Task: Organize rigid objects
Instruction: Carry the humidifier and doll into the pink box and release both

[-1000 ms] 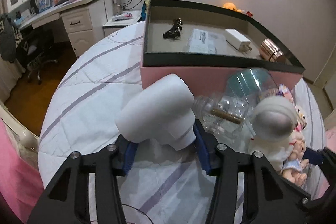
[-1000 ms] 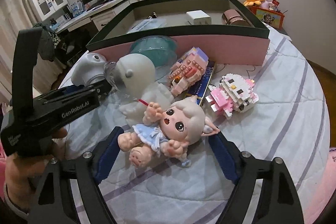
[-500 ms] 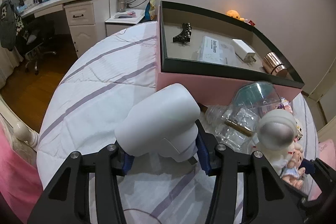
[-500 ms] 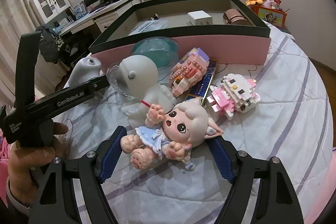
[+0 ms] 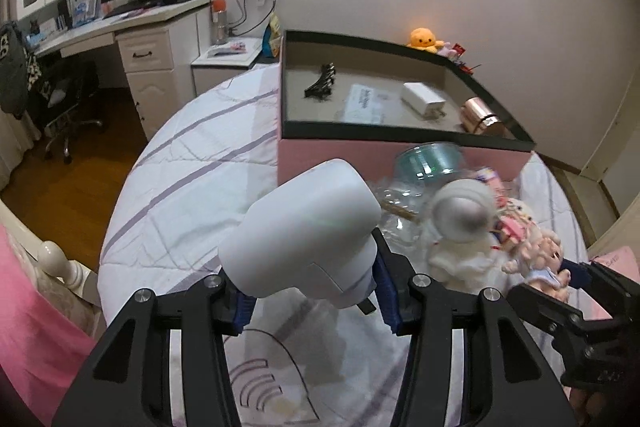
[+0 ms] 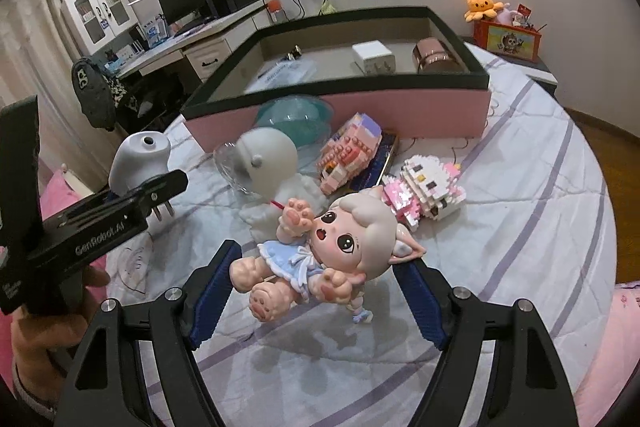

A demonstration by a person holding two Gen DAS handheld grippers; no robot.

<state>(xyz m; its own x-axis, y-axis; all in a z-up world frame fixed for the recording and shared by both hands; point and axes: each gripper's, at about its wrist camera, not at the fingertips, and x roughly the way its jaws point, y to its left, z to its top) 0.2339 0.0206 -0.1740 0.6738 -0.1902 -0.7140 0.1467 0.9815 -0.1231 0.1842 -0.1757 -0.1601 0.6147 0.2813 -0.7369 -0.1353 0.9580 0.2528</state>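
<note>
My left gripper (image 5: 312, 291) is shut on a white plug-in device (image 5: 304, 231) and holds it above the bed; it also shows in the right wrist view (image 6: 138, 163). My right gripper (image 6: 316, 291) is shut on a doll in a blue dress (image 6: 320, 255), lifted off the quilt; the doll also shows in the left wrist view (image 5: 540, 259). A pink box with a black rim (image 6: 400, 107) stands behind, holding a white charger (image 6: 372, 57), a copper cylinder (image 6: 434, 57), a leaflet and a black clip (image 5: 320, 83).
On the striped quilt (image 6: 520, 227) lie a white plush figure (image 6: 272, 167), a clear teal dome (image 6: 296, 115), a pink brick model (image 6: 352, 151) and a pink-white brick cat (image 6: 428, 187). A desk (image 5: 132, 39) and chair stand beyond the bed's left edge.
Both grippers have risen. The left one lifted the white device higher above the quilt. The right one closed on the doll and raised it off the bed.
</note>
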